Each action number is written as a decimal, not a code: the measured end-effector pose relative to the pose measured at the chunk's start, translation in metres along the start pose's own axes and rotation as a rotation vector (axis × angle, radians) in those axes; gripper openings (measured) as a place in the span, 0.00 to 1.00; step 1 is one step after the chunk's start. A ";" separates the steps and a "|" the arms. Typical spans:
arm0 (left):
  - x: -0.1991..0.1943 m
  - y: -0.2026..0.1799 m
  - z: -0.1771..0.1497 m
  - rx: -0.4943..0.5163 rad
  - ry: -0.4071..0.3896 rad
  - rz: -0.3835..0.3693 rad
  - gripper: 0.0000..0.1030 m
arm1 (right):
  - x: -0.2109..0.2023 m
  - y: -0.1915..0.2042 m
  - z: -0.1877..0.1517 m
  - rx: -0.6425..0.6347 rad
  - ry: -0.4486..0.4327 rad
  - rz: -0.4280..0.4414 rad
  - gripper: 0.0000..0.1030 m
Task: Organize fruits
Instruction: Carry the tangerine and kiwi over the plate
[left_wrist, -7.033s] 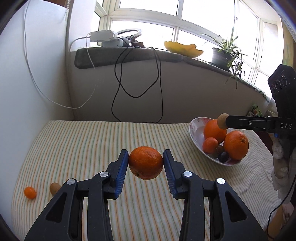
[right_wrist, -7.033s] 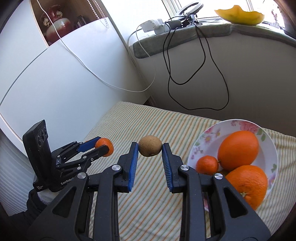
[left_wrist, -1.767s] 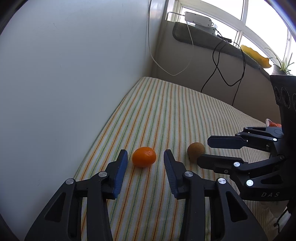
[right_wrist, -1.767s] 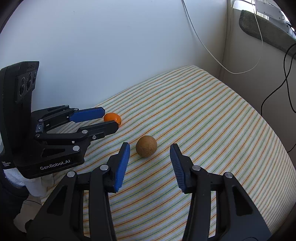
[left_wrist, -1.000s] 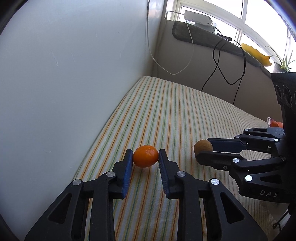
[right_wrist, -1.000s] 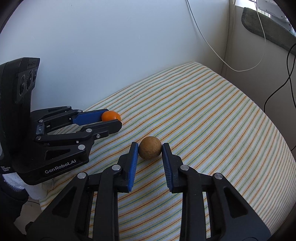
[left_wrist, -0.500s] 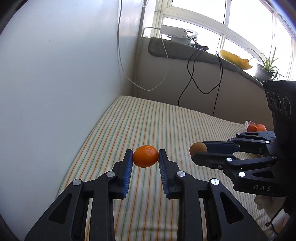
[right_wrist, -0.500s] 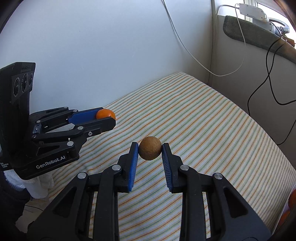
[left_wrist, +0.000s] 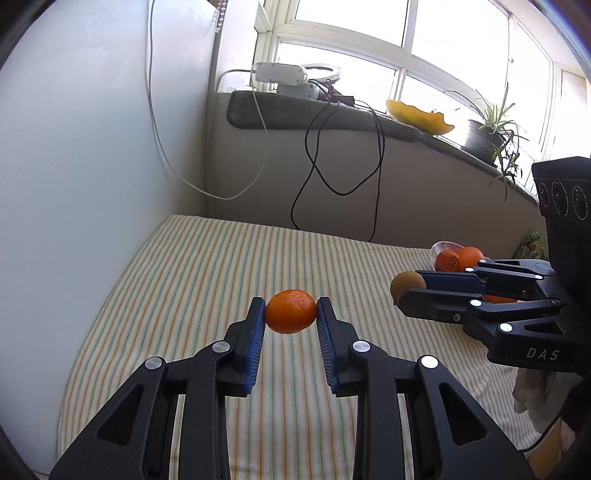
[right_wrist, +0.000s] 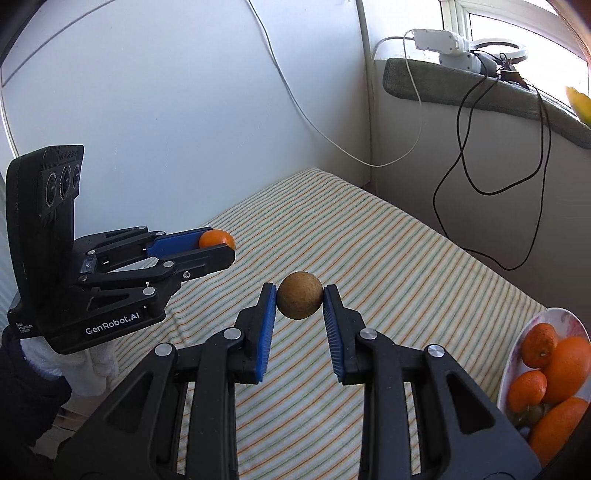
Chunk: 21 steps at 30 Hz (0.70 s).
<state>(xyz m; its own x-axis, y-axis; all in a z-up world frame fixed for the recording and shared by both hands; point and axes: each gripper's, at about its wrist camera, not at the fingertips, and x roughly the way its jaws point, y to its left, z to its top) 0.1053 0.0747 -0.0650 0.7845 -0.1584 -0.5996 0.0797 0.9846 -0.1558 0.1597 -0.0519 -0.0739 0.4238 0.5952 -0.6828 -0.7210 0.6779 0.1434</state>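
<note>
My left gripper (left_wrist: 291, 314) is shut on a small orange fruit (left_wrist: 291, 311) and holds it above the striped cloth (left_wrist: 207, 266). My right gripper (right_wrist: 300, 301) is shut on a round brown fruit (right_wrist: 299, 300), also held in the air. In the left wrist view the right gripper (left_wrist: 400, 291) is to the right with the brown fruit (left_wrist: 407, 283) at its tip. In the right wrist view the left gripper (right_wrist: 221, 247) is to the left with the orange fruit (right_wrist: 216, 239). A flowered plate (right_wrist: 535, 325) with several oranges (right_wrist: 565, 369) sits at the right; it also shows in the left wrist view (left_wrist: 441, 246).
A white wall (left_wrist: 74, 184) borders the cloth on the left. A low wall with a grey-padded sill (left_wrist: 332, 118) stands behind, with hanging black cables (left_wrist: 314, 162), a white cable (right_wrist: 332, 144), a power strip (left_wrist: 279, 72), a yellow dish (left_wrist: 419, 114) and a potted plant (left_wrist: 487, 129).
Both grippers have lifted their fruits further off the cloth and turned right, toward the plate, which has come into both views.
</note>
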 end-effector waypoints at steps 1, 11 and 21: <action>0.001 -0.006 0.001 0.005 0.001 -0.010 0.26 | -0.006 -0.005 -0.002 0.009 -0.007 -0.005 0.26; 0.022 -0.066 0.011 0.059 0.017 -0.118 0.26 | -0.066 -0.064 -0.023 0.095 -0.065 -0.100 0.26; 0.043 -0.118 0.016 0.114 0.035 -0.197 0.26 | -0.119 -0.125 -0.036 0.179 -0.113 -0.214 0.26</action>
<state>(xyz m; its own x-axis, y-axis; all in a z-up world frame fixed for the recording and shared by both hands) 0.1398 -0.0474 -0.0601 0.7251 -0.3489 -0.5937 0.2996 0.9361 -0.1843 0.1797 -0.2232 -0.0369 0.6213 0.4679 -0.6286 -0.5050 0.8524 0.1353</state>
